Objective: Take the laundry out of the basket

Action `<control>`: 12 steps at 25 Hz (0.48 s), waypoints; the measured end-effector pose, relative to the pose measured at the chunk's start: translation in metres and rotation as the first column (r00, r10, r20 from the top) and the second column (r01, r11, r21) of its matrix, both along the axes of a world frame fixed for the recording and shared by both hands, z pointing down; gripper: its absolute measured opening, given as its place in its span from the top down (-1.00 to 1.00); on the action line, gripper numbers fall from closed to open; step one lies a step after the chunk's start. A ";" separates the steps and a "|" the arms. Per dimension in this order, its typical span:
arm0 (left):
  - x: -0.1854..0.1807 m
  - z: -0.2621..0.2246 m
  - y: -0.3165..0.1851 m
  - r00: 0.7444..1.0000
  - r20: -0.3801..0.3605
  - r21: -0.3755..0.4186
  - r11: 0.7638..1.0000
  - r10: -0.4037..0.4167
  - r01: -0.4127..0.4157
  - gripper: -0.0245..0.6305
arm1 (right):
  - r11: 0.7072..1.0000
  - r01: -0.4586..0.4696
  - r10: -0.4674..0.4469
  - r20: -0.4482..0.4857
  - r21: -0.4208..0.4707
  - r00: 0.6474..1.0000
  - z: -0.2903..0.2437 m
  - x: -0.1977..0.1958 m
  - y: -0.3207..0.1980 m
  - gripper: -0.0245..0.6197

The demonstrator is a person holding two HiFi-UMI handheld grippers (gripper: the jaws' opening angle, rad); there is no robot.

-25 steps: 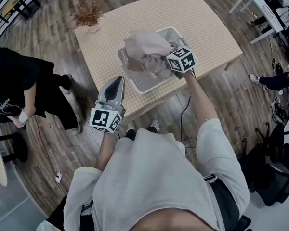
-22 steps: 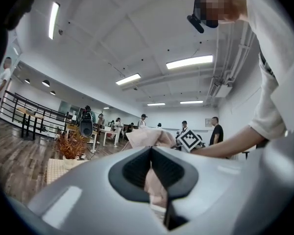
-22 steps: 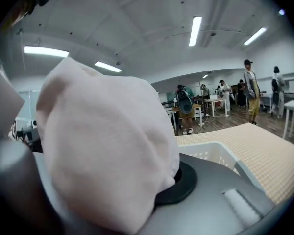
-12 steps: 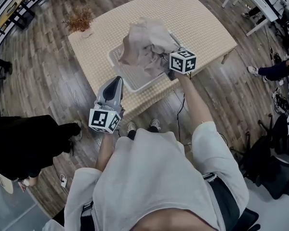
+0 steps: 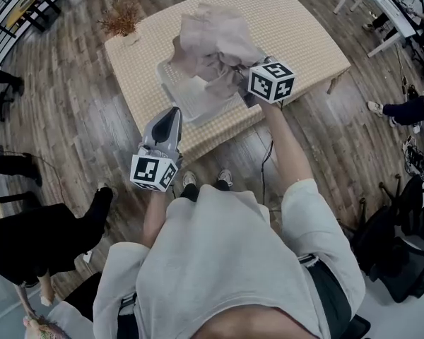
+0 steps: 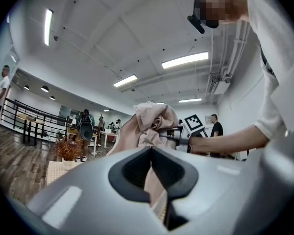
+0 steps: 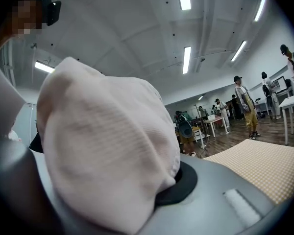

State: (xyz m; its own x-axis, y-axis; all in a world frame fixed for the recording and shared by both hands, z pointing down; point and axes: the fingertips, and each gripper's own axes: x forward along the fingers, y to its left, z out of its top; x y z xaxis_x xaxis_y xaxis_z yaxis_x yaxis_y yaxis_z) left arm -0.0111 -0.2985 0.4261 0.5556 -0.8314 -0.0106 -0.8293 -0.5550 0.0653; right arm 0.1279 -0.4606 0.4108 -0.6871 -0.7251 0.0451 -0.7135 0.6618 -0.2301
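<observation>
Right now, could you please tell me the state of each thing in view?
laundry: bunched, held up over the basket.
basket: upright on the table, bare floor showing.
right gripper: shut on the laundry.
left gripper: shut, empty.

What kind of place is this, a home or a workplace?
Most likely a shared open-plan workspace or lab, not a home. It has long ceiling strip lights, white desks along the edge, and several people standing about in one large room.
</observation>
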 end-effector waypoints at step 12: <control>0.004 -0.017 0.055 0.999 -0.006 0.022 0.998 0.051 -0.051 0.89 | 0.998 -0.004 -0.001 0.071 0.070 0.997 -0.049 -0.008 0.088 0.65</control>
